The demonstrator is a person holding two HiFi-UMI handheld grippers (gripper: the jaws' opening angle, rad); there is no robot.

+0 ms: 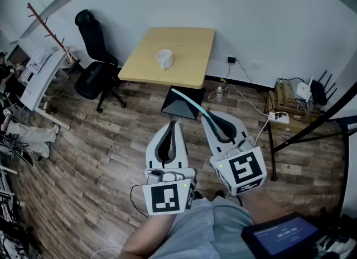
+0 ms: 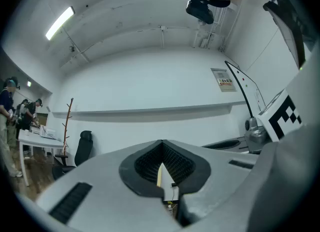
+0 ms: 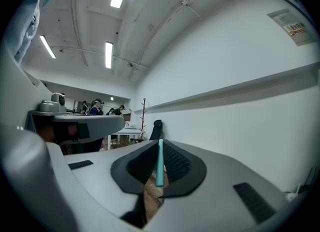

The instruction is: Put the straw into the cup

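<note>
A white cup (image 1: 164, 58) stands on the light wooden table (image 1: 184, 40) far ahead across the room. My right gripper (image 1: 210, 116) is shut on a teal straw (image 1: 192, 104), which sticks out forward and to the left, well short of the table. In the right gripper view the straw (image 3: 160, 164) lies along the closed pads of that gripper (image 3: 159, 147). My left gripper (image 1: 172, 124) is held beside it, shut and with nothing in it; its own view (image 2: 162, 145) shows the jaws together. Both are held at waist height over the wood floor.
A black office chair (image 1: 93, 57) stands left of the table, and a dark panel (image 1: 179, 105) lies on the floor under its front edge. Cables and a power strip (image 1: 279, 117) run along the right wall. A white desk (image 1: 40, 78) and a coat rack (image 1: 49, 29) are at the left.
</note>
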